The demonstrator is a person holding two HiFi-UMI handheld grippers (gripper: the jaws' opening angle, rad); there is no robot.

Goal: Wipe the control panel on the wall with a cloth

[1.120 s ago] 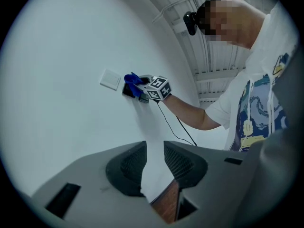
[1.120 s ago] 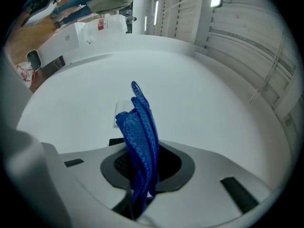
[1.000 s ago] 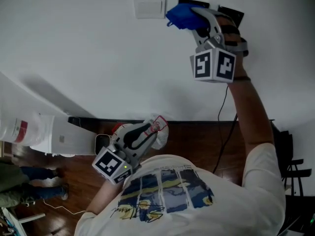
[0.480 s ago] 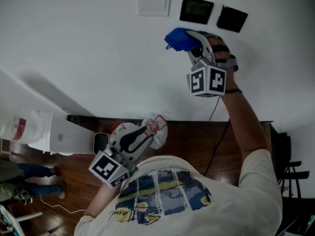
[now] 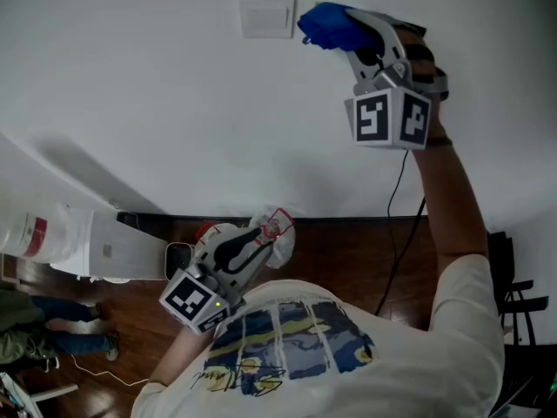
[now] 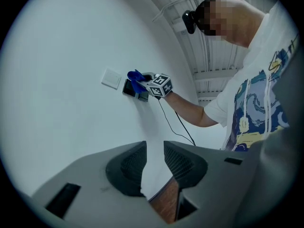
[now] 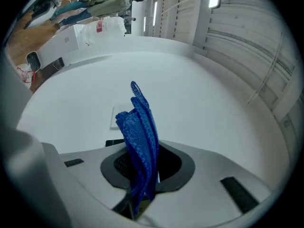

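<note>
My right gripper (image 5: 346,26) is raised against the white wall, shut on a bunched blue cloth (image 5: 320,23). The cloth covers the dark control panel; only a black corner (image 5: 418,30) shows past the gripper. In the left gripper view the cloth (image 6: 136,81) rests on the dark panel (image 6: 128,88). In the right gripper view the cloth (image 7: 140,137) stands up between the jaws. A white switch plate (image 5: 267,15) sits just left of the cloth. My left gripper (image 5: 261,235) hangs low by my chest, its jaws a narrow gap apart with nothing between them.
A black cable (image 5: 397,212) hangs down the wall below the panel. A white appliance (image 5: 96,244) stands at the lower left on the wooden floor, with a person's legs (image 5: 43,336) beside it. A white and red thing (image 5: 277,231) lies past the left gripper. Dark chair (image 5: 515,294) at right.
Half a second ago the right gripper and cloth had dropped below the two dark panels, leaving them bare; now they are back up over them. The left gripper has barely moved.
</note>
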